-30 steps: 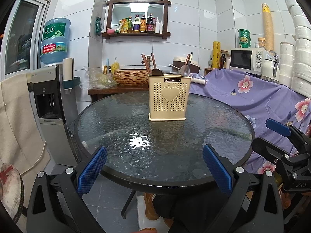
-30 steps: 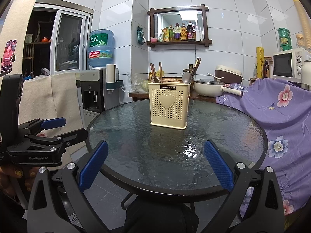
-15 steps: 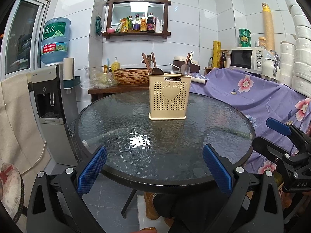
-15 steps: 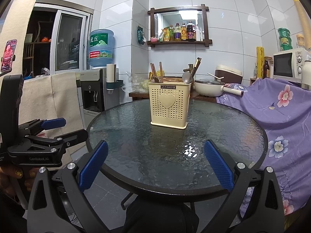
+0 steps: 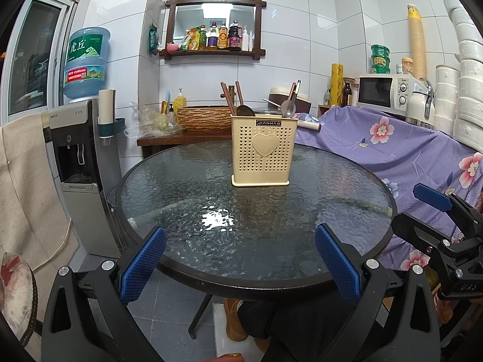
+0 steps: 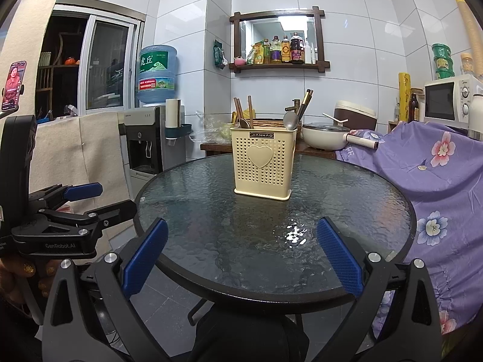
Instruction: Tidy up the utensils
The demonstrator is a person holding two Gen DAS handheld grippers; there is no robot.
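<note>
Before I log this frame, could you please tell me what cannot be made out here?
- Lower ends of the chopsticks and spoons: both views, hidden inside the utensil holder.
- How the holder is divided inside: hidden by its walls.
- Bottle labels on the wall shelf: too small.

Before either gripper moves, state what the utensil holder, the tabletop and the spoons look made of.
Utensil holder: matte cream plastic, judging by its moulded heart and punched holes. Tabletop: textured glass in a dark rim, with rippled glare. Right spoon: shiny grey, likely steel. Left spoon: darker, material unclear.
</note>
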